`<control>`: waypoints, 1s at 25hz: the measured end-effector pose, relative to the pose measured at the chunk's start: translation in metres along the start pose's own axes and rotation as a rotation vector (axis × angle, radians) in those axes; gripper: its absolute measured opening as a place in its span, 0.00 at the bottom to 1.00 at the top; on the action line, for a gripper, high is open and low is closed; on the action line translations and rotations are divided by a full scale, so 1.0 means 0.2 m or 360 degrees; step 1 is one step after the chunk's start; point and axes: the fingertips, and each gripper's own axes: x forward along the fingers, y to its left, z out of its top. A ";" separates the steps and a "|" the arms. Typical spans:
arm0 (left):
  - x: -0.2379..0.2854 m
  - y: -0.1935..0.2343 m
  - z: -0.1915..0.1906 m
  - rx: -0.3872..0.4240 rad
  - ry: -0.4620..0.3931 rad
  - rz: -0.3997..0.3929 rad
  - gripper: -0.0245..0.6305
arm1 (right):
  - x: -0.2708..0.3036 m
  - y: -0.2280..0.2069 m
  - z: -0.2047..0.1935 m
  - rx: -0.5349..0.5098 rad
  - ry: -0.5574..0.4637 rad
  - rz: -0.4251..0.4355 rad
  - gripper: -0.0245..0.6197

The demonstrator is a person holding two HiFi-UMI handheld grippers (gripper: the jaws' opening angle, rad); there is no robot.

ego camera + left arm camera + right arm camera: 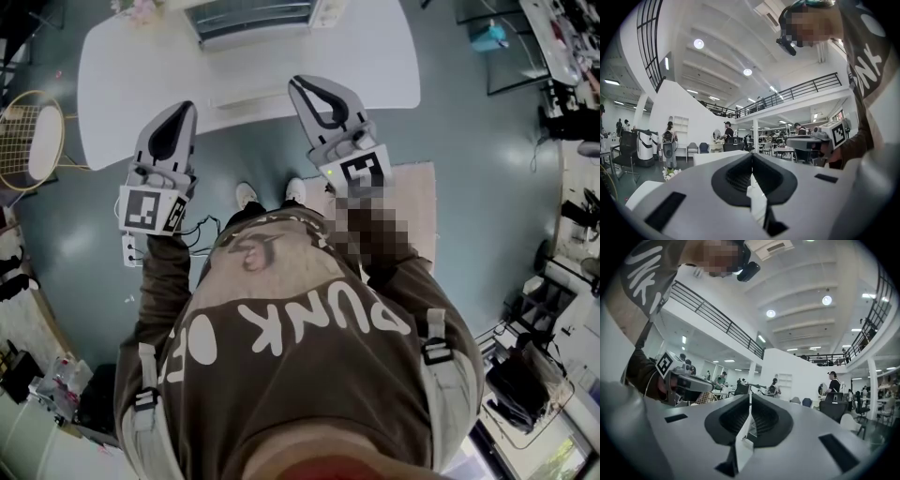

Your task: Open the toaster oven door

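The toaster oven (253,19) stands at the far edge of the white table (375,66) in the head view; its glass door looks closed and only its front part is in frame. My left gripper (183,108) hangs over the table's near edge, jaws together and empty. My right gripper (300,82) reaches a little farther over the table, short of the oven, with nothing in it. In the left gripper view the left gripper (751,159) points up into the hall with its jaws meeting. In the right gripper view the right gripper (750,397) looks the same, tips touching.
A wicker chair (28,141) stands left of the table. A beige mat (417,211) lies under the person's feet on the right. Desks with equipment (562,56) line the right side. Pale flowers (141,9) sit on the table's far left corner.
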 end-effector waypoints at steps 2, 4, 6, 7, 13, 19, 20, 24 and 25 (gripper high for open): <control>0.00 -0.01 0.01 0.0000 -0.0004 -0.0006 0.04 | 0.00 0.03 0.01 -0.0016 0.0006 0.0017 0.08; 0.00 -0.01 0.01 -0.0001 -0.0006 -0.0011 0.04 | 0.00 0.04 0.00 -0.0021 0.0020 0.0024 0.08; 0.00 -0.02 0.02 -0.0001 -0.0007 -0.0016 0.04 | -0.01 0.05 -0.02 -0.0024 0.0047 0.0026 0.07; 0.00 -0.02 0.03 0.0001 -0.0008 -0.0018 0.04 | -0.02 0.05 -0.04 -0.0023 0.0059 0.0026 0.07; 0.00 -0.02 0.03 0.0001 -0.0013 -0.0025 0.04 | -0.01 0.06 -0.09 0.0005 0.0085 0.0036 0.05; 0.00 -0.05 0.05 0.0001 -0.0012 -0.0034 0.04 | -0.02 0.07 -0.09 -0.0007 0.0100 0.0053 0.05; 0.00 -0.05 0.05 0.0000 -0.0012 -0.0034 0.04 | -0.02 0.08 -0.09 -0.0011 0.0105 0.0056 0.05; 0.00 -0.03 0.04 -0.0003 -0.0014 -0.0032 0.04 | 0.00 0.08 -0.10 -0.0023 0.0116 0.0064 0.05; 0.00 -0.03 0.04 -0.0004 -0.0015 -0.0033 0.04 | 0.00 0.08 -0.10 -0.0023 0.0118 0.0064 0.05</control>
